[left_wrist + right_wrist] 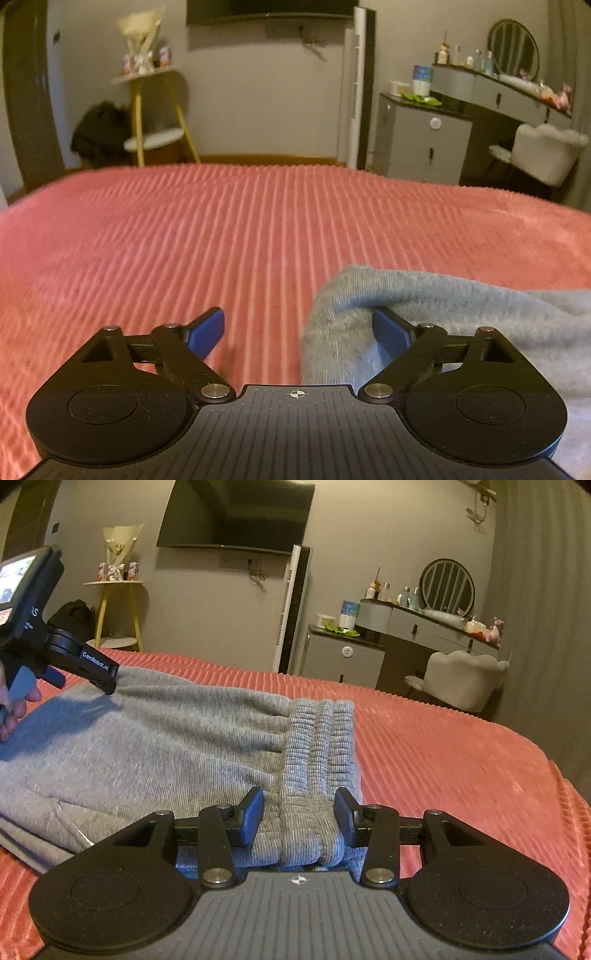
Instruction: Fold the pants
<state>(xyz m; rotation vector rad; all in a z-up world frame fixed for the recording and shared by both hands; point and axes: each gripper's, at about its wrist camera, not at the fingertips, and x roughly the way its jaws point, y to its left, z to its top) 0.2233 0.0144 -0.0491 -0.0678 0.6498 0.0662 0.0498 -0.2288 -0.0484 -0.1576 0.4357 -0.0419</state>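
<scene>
I count one pair of grey pants [166, 746] lying folded on the pink ribbed bedspread [443, 746], its ribbed waistband [321, 760] pointing toward my right claw [299, 819]. That claw is spread wide, one finger on each side of the waistband, neither one squeezing it. My left claw [299, 332] is also spread wide: its two blue fingertips [207, 332] stand well apart, and a fold of the pants [443, 302] drapes over the right-hand one while the left one sits above bare bedspread [184, 229]. From the right wrist camera I see the left claw [110, 679] at the far edge of the pants, with one hand [14, 709] on its grip.
</scene>
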